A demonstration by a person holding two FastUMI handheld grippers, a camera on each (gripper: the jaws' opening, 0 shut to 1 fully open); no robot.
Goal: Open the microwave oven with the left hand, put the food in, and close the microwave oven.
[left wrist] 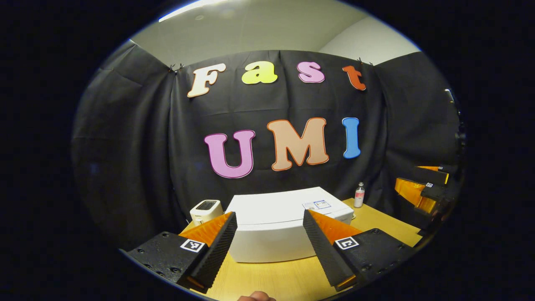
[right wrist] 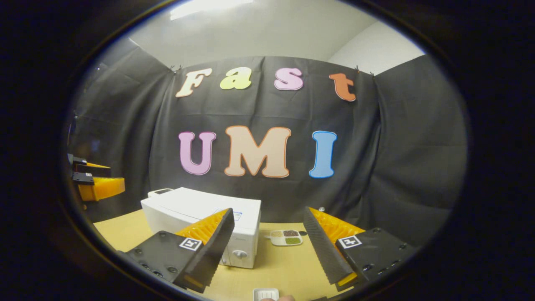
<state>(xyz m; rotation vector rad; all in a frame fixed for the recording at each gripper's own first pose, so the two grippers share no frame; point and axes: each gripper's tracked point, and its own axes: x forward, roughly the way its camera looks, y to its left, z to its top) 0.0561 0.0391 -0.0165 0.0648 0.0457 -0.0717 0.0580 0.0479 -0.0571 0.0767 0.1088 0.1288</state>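
Note:
The white microwave oven (left wrist: 271, 238) stands on the wooden table (left wrist: 271, 280) with its door closed. It lies straight ahead of my left gripper (left wrist: 269, 214), which is open, holds nothing, and hovers short of it. In the right gripper view the microwave (right wrist: 188, 209) sits to the left, its knob (right wrist: 239, 253) on the near face. My right gripper (right wrist: 268, 210) is open too, with nothing between its fingers. A small white plate of food in compartments (right wrist: 286, 237) rests on the table beyond it. A small white dish (right wrist: 266, 294) lies at the bottom edge.
A white toaster-like appliance (left wrist: 205, 210) stands left of the microwave, and a small bottle (left wrist: 359, 195) stands behind its right corner. The other gripper (left wrist: 422, 188) shows at the right edge of the left gripper view, and another (right wrist: 94, 184) at the left edge of the right gripper view.

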